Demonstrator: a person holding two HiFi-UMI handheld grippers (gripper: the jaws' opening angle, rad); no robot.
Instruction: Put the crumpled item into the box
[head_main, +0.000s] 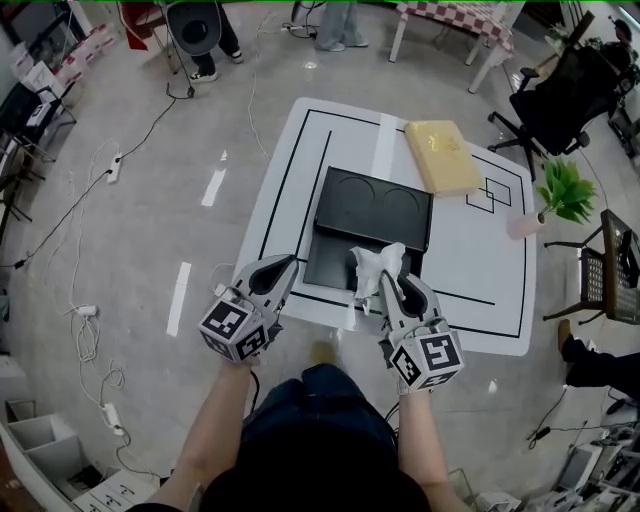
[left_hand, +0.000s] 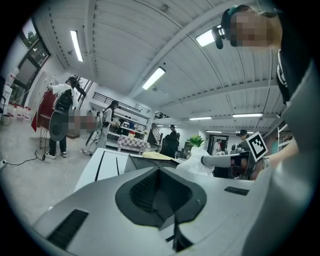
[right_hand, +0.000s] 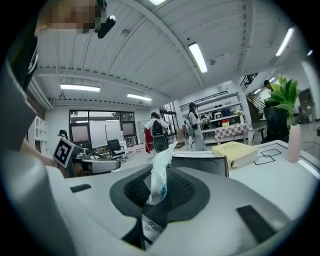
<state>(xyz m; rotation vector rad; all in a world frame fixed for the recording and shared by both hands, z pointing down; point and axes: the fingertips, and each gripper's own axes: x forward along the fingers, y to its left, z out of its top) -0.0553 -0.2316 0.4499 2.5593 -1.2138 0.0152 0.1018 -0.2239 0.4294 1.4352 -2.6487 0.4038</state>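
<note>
**Q:** Start at the fingers. What do they hold?

**A:** The fingers of my right gripper are clenched on the crumpled item. It is a white wad pinched at its lower end, with the rest standing up out of the grip. The left gripper is clenched on nothing and is held level with the right, at its 9 o'clock.

**Q:** Where is the item relative to the box?

**A:** In the head view the wad hangs over the near edge of the black box, at about that box's 5 o'clock. The box lies open on the white bench, with its lid folded back toward 12 o'clock. A yellow pad lies at the box's 1 o'clock.

**Q:** How far along is the task?

**A:** I judge the pickup done and the carry nearly done. What remains is to move the wad toward 11 o'clock over the open tray, lower it, release it and draw the fingers clear.
</note>
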